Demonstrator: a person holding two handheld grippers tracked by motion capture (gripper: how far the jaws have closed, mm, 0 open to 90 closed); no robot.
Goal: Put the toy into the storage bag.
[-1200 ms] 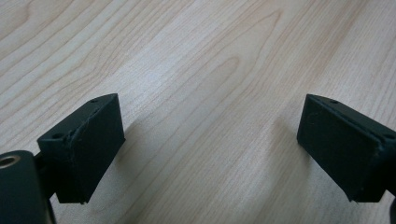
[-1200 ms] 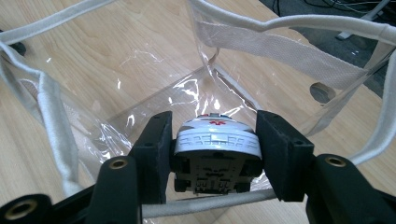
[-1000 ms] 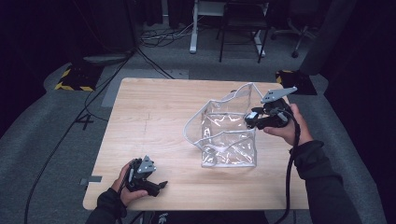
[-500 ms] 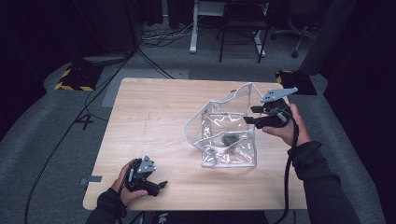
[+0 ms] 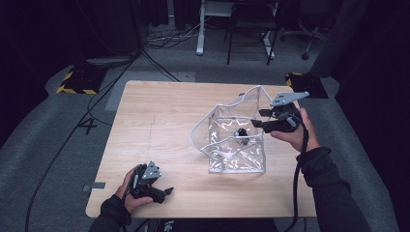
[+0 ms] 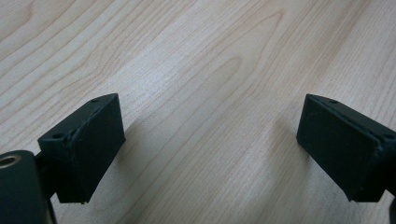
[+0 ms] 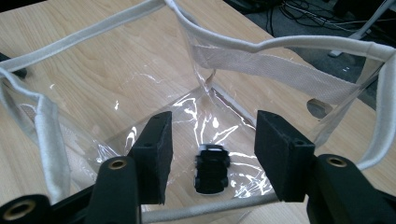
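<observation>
A clear plastic bag [image 5: 203,124] with white trim stands open on the wooden table [image 5: 154,121], right of centre. On its floor lies a small black toy car [image 5: 240,133]. My right gripper [image 5: 257,118] hovers over the bag's right rim, pointing inward. In the right gripper view its jaws stand apart over the bag's mouth [image 7: 280,44], with nothing between the pads, and the toy car [image 7: 212,173] lies below them. My left gripper [image 5: 166,190] rests at the table's front left corner, open. In the left gripper view its jaws [image 6: 210,121] spread wide over bare wood.
The table ends just below my left hand and just right of the bag. Beyond its far edge, cables [image 5: 159,36], a desk frame [image 5: 199,29] and a chair base [image 5: 304,34] stand on the grey floor. Yellow-black tape [image 5: 75,89] marks the floor at the left.
The toy car was up at the right gripper's jaws a second ago and now lies on the bag's floor. Both hands have kept their places.
</observation>
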